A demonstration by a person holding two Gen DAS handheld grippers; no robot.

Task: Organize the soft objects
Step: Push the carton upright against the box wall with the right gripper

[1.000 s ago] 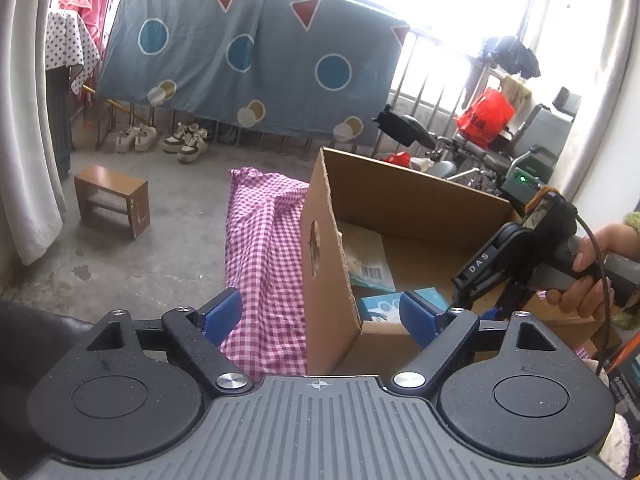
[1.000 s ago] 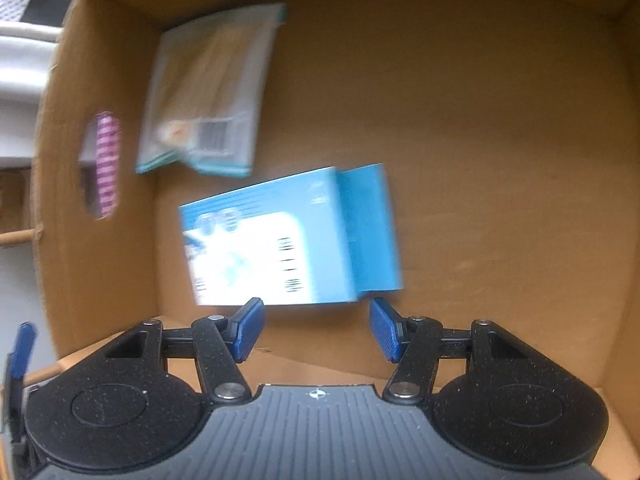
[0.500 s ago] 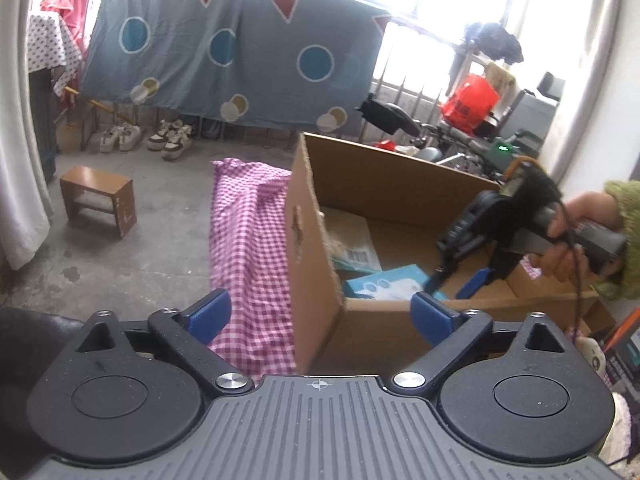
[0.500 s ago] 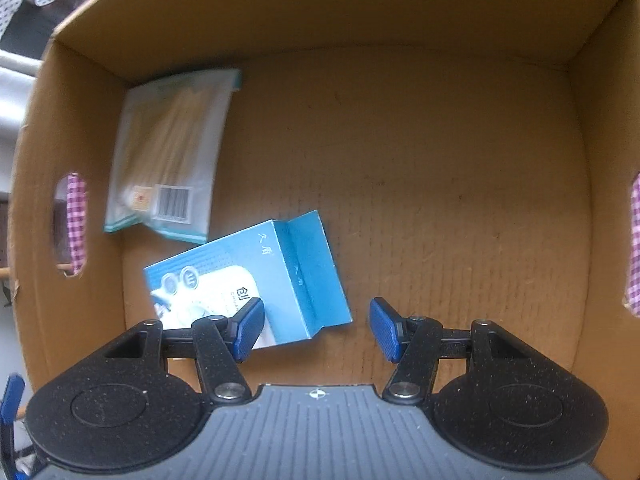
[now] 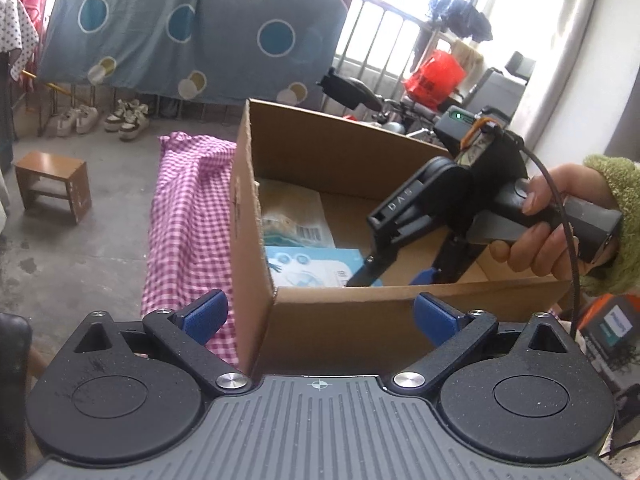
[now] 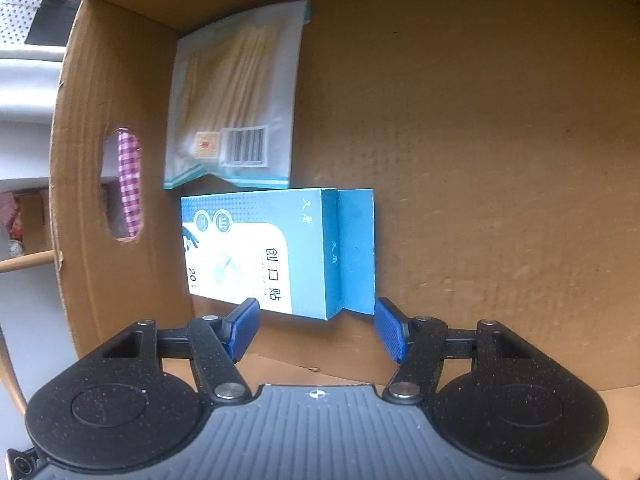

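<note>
An open cardboard box holds a blue and white plaster box and a flat pale packet with a barcode, both lying along its left wall. My right gripper is open and empty inside the box, its tips at the near end of the plaster box. It also shows in the left wrist view, held by a hand. My left gripper is open and empty, outside the box at its near corner.
A pink checked cloth hangs to the left of the box. A small wooden stool and shoes stand on the concrete floor. A blue patterned sheet hangs behind. An orange box lies at right.
The right gripper has moved left and closer to the plaster box, which now lies straight against the left wall. The left gripper has drawn back and up, so the box sits more centred.
</note>
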